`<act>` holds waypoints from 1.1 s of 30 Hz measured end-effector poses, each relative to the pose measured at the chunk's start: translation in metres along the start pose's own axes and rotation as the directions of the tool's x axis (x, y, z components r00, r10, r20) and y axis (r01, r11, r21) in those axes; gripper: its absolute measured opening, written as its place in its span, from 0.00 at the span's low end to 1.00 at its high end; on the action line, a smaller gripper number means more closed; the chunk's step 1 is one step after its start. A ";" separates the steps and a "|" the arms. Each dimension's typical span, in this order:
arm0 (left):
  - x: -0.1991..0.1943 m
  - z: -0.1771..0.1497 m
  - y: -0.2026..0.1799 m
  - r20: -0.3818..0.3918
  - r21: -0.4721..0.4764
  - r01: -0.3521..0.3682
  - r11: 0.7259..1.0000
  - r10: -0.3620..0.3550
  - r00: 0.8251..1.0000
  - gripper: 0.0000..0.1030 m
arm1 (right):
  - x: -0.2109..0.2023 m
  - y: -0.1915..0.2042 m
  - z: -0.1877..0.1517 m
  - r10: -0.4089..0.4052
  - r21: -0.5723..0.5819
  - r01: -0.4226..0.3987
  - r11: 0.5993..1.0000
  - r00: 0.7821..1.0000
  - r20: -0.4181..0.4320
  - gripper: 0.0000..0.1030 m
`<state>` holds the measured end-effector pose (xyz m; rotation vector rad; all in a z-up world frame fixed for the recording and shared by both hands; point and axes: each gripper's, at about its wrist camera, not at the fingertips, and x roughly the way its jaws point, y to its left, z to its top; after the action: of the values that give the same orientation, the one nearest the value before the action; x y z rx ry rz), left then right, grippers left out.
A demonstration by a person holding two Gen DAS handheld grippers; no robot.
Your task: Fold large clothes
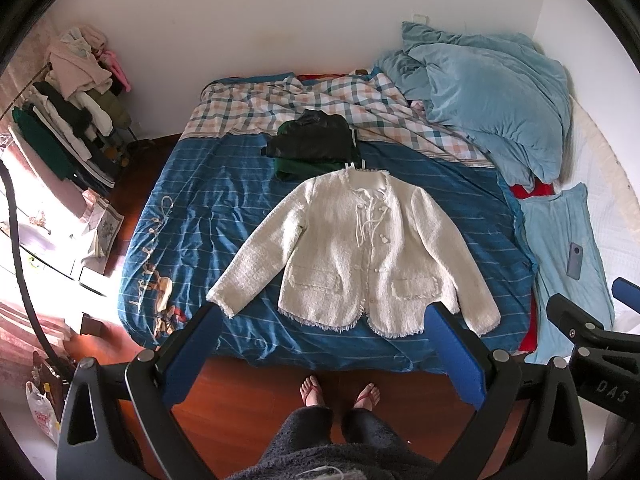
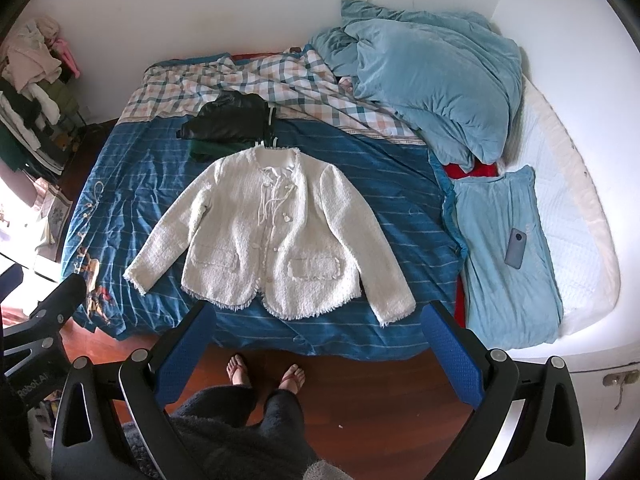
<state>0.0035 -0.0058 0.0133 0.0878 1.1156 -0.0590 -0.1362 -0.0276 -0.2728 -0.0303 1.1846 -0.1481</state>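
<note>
A white tweed jacket [image 1: 360, 252] lies flat, front up, sleeves spread, on the blue striped bedspread [image 1: 208, 208]; it also shows in the right wrist view [image 2: 272, 236]. My left gripper [image 1: 324, 320] is open and empty, held high above the near edge of the bed, in front of the jacket's hem. My right gripper [image 2: 316, 316] is open and empty too, at the same height, to the right of the left one. Neither touches the jacket.
A stack of folded dark clothes [image 1: 316, 144] lies behind the jacket's collar. A light blue duvet [image 1: 492, 92] is heaped at the back right. A phone [image 2: 516, 248] lies on a blue pillowcase [image 2: 508, 280]. A loaded clothes rack [image 1: 72, 112] stands left. My feet [image 1: 340, 394] stand on the wooden floor.
</note>
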 end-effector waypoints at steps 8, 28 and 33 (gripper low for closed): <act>-0.001 0.003 0.000 0.007 0.003 0.003 1.000 -0.003 1.000 1.00 | 0.001 -0.002 0.001 0.000 0.000 0.000 1.000 1.000 0.003 1.00; -0.001 -0.003 0.001 0.009 -0.005 0.001 1.000 -0.001 1.000 1.00 | -0.004 -0.002 0.008 0.002 -0.001 -0.002 1.000 1.000 0.010 1.00; 0.000 -0.006 0.001 0.012 -0.002 0.003 1.000 -0.003 1.000 1.00 | -0.004 -0.002 0.009 0.002 0.000 -0.002 1.000 1.000 0.009 1.00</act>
<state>-0.0016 -0.0038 0.0104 0.0836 1.1037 -0.0605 -0.1299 -0.0297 -0.2660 -0.0296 1.1753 -0.1465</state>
